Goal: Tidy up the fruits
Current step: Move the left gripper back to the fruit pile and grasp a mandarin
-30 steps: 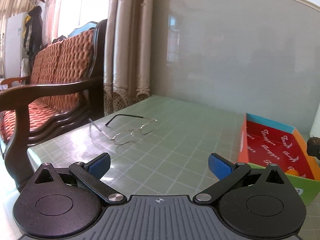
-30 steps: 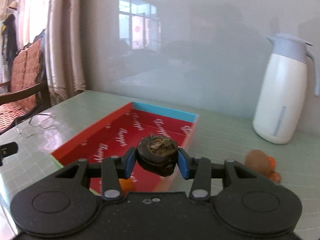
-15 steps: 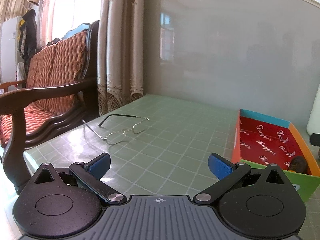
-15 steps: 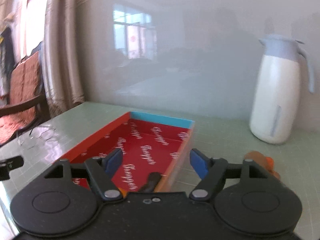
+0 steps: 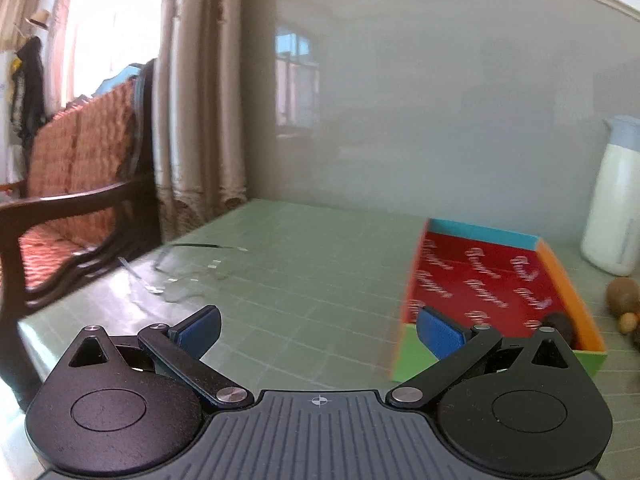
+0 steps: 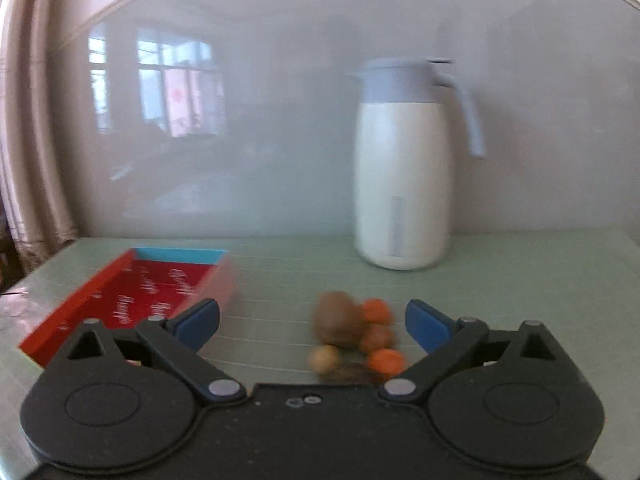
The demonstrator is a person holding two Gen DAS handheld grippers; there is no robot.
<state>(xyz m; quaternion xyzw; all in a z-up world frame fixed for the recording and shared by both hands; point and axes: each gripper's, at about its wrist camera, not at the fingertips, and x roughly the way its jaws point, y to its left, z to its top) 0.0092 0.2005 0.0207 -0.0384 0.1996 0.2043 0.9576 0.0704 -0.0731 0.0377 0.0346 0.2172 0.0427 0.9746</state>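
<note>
Left gripper (image 5: 318,326): jaws wide apart, nothing between the blue pads. It sits low in the frame of the left wrist view, over the green gridded table (image 5: 304,264).

Right gripper (image 6: 312,320): jaws opening, already spread wide, with nothing pressed between the pads. Seen between the pads in the right wrist view, but lying on the table beyond them, is a cluster of fruit (image 6: 354,338), lower centre of the frame. The cluster is blurred. It holds one larger brown fruit (image 6: 336,320), two or three small orange ones touching it on its right, a pale round one (image 6: 323,358) at its lower left, and something dark at the near edge that cannot be made out.

Box (image 5: 558,276): open, red inside with pale lettering, a blue far wall, an orange right wall and a green near wall. It stands at the right of the left wrist view and at the lower left of the right wrist view. One dark round fruit (image 5: 560,325) lies inside it, in the near right corner against the orange wall.

The fruit cluster is outside the box, just to its right, on the table.

Jug (image 6: 404,168): white with a grey-blue lid and handle, upright at the back of the table near the grey wall, right of the box.

Glasses (image 5: 188,276): wire-framed, on the table at the left of the left wrist view, well apart from the box. A wooden chair (image 5: 80,200) with an orange cushion stands beyond the table's left edge, beside a curtain (image 5: 196,100).
</note>
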